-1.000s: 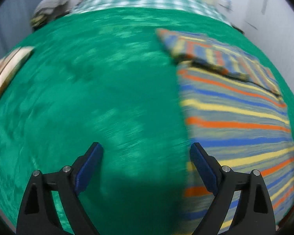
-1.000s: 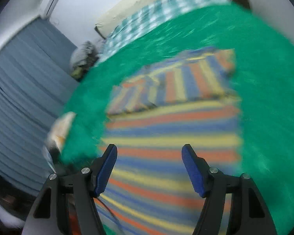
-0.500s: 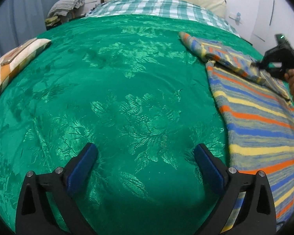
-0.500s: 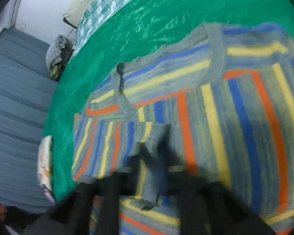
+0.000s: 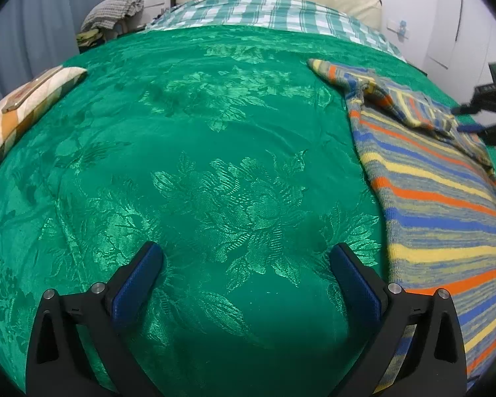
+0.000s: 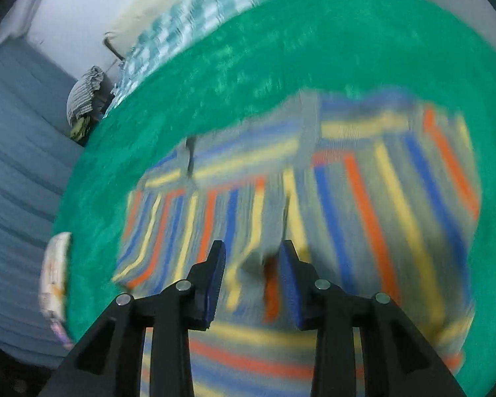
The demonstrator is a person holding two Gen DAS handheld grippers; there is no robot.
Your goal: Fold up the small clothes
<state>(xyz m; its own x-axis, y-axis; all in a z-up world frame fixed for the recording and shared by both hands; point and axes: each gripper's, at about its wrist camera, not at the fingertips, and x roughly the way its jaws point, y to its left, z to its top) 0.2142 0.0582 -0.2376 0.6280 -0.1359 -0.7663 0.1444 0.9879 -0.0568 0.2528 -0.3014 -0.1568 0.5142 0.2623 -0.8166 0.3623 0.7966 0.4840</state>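
1. Striped knitwear, a small sweater (image 5: 446,205) banded in orange, blue, yellow and grey, is lying flat on the green brocade bedspread (image 5: 215,165), with its long axis running from near you toward the checked sheet (image 5: 264,10) at the head of the bed.
2. One sleeve (image 5: 396,99) is lying folded in across the far end of the body, its stripes crossing the body's stripes.
3. Your right gripper (image 6: 251,278) is sitting directly over the sweater, close to that sleeve; its jaws are standing partly apart, and a bit of the knit is showing between them. The view is too blurred to tell whether they are pinching it.
4. Your left gripper (image 5: 244,278) is hovering over bare bedspread, jaws spread wide and holding nothing; the sweater's near edge is lying off to its right, just beside the right-hand finger (image 5: 353,284).
5. You are judging this correctly if you treat the right gripper as the nearer one: the sleeve lies ahead of its jaws, while the left must travel rightward to reach the hem.
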